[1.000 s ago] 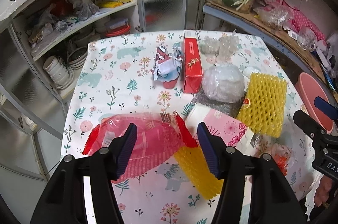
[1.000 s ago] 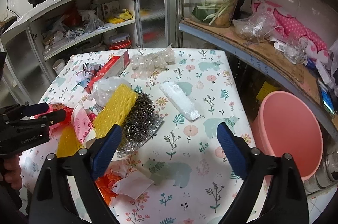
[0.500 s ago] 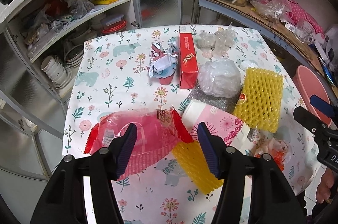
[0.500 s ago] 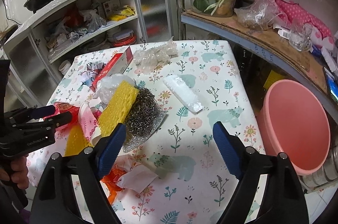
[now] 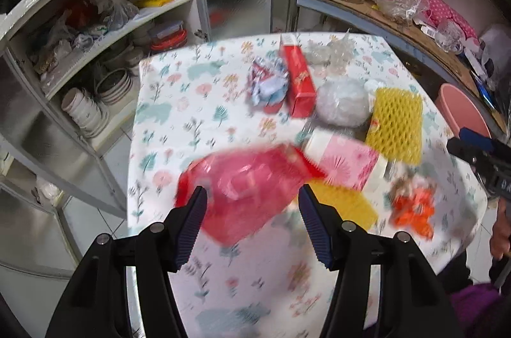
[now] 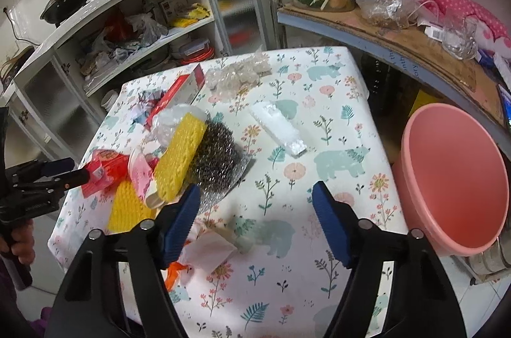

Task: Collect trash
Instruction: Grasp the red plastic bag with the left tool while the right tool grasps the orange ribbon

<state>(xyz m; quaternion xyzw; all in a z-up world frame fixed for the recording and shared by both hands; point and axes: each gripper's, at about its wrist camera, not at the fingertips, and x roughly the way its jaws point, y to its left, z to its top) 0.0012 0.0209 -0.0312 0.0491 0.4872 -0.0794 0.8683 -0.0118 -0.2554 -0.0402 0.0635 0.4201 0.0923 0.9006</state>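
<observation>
Left gripper [image 5: 252, 220] spread wide, empty, hovering over crinkly red plastic wrapper [image 5: 246, 188]; motion blur smears its edges. Right gripper [image 6: 255, 223] likewise spread, empty, above crumpled white paper scrap [image 6: 209, 251] and part-hidden orange shred [image 6: 174, 271]. Beyond on floral tablecloth [image 6: 319, 153]: yellow foam mesh sleeve [image 6: 180, 156], wiry steel scourer [image 6: 214, 159], white foam block [image 6: 278, 130], red carton [image 6: 179, 92], clear crumpled film [image 6: 236, 74]. Pink plastic basin [image 6: 453, 188] beside table, rim cut off.

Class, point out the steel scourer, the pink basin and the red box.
steel scourer [image 6: 217, 153], right wrist view, middle of the wire ball
pink basin [image 6: 453, 178], right wrist view, inner wall
red box [image 5: 298, 82], left wrist view, top face
</observation>
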